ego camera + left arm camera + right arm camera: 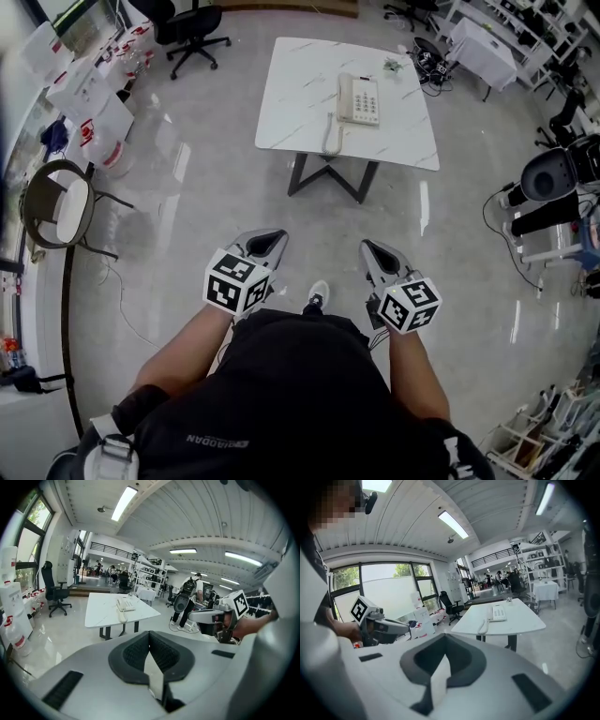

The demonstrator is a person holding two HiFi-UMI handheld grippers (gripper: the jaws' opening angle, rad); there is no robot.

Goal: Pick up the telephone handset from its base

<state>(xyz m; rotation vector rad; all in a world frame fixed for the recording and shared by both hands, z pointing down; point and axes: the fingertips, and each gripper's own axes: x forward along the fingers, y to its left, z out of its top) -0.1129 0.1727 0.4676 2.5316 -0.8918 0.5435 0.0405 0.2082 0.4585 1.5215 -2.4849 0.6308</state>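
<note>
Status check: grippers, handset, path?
Left gripper and right gripper shut, empty. Handset on base, on table ahead, not within reach. Floor between, nothing blocking.

A white table (300, 103) stands on the glossy floor (187, 187), a black office chair (192, 33) beyond its corner

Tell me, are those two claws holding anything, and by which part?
Nothing is held. The left gripper and right gripper are both shut and empty; the telephone lies untouched on the table ahead.
</note>
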